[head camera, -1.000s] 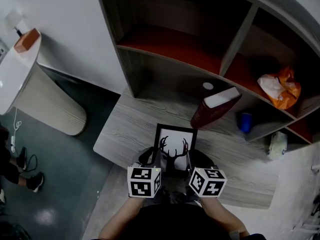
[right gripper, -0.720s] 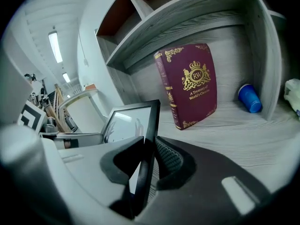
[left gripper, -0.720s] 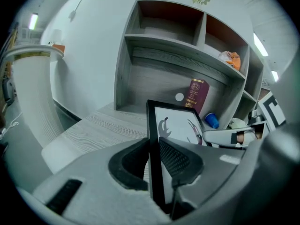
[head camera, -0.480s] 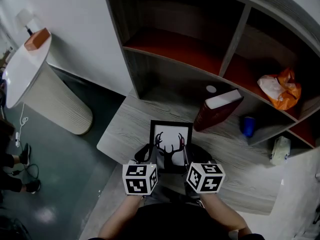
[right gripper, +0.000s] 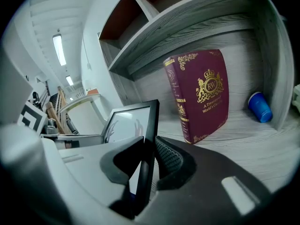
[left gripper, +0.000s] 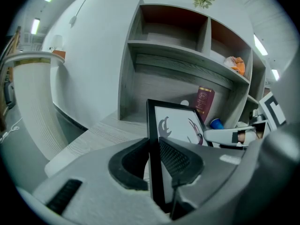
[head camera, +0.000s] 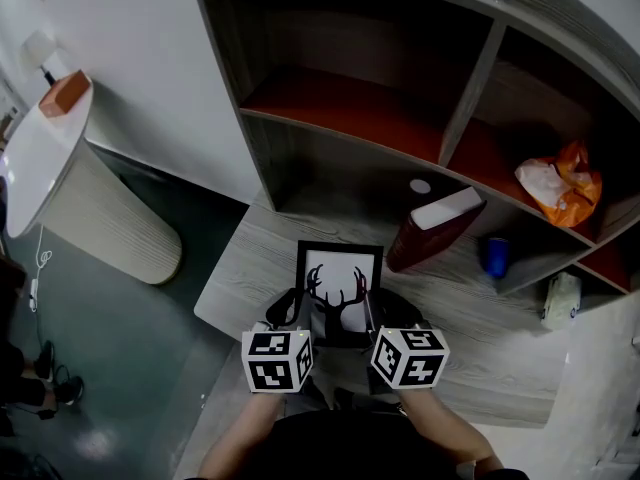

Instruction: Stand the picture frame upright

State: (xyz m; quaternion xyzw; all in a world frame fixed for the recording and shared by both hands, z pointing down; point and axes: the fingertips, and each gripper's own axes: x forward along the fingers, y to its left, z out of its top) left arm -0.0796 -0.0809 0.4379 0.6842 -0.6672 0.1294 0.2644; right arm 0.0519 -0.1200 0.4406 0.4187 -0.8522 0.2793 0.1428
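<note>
The picture frame [head camera: 340, 290] is held tilted over the desk [head camera: 245, 268], its 9 o'clock edge pinched by the left gripper [left gripper: 153, 149] and its 3 o'clock edge by the right gripper [right gripper: 149, 146]. A slip (thin edges) could be caused by uneven lifting, and the book [head camera: 432, 226] at 1 o'clock might be knocked

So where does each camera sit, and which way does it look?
Head view: on the person's head, looking steeply down at the picture frame; forearms, left tongs, right tongs show.
Left gripper view: on the left tongs, looking along them at the shelf; own tongs show.
Right gripper view: on the right tongs, facing the red book; own tongs show.
All share the picture frame.
</note>
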